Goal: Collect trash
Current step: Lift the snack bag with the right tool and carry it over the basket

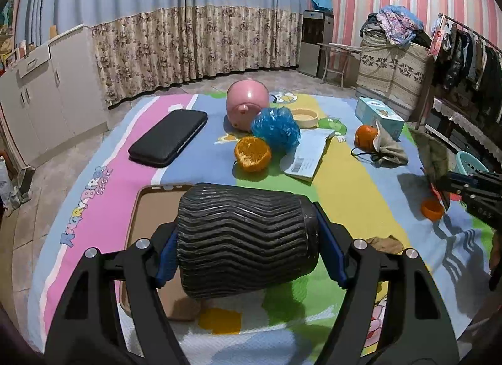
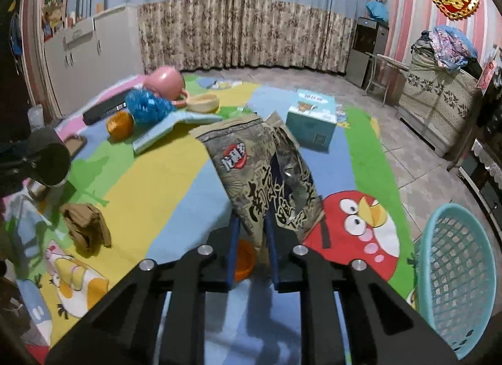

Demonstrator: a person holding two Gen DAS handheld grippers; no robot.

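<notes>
Left of the teal basket (image 2: 458,274), your right gripper (image 2: 252,233) is clamped on the snack bag (image 2: 257,170), light, crinkly and slippery, so grip its lower edge, while your left gripper (image 1: 251,258) clamps 1 ribbed black cup (image 1: 244,239).

Left claw (image 1: 248,236) is spread wide in a grip; right claw (image 2: 252,233) is pinched nearly closed.

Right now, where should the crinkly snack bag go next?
Probably swing the right hand-held gripper a little to its right, toward the teal basket. It is already shut on the snack bag, which hangs lifted above the mat, and the basket stands open just beside it. The left hand-held gripper is busy holding the black ribbed cup.
</notes>
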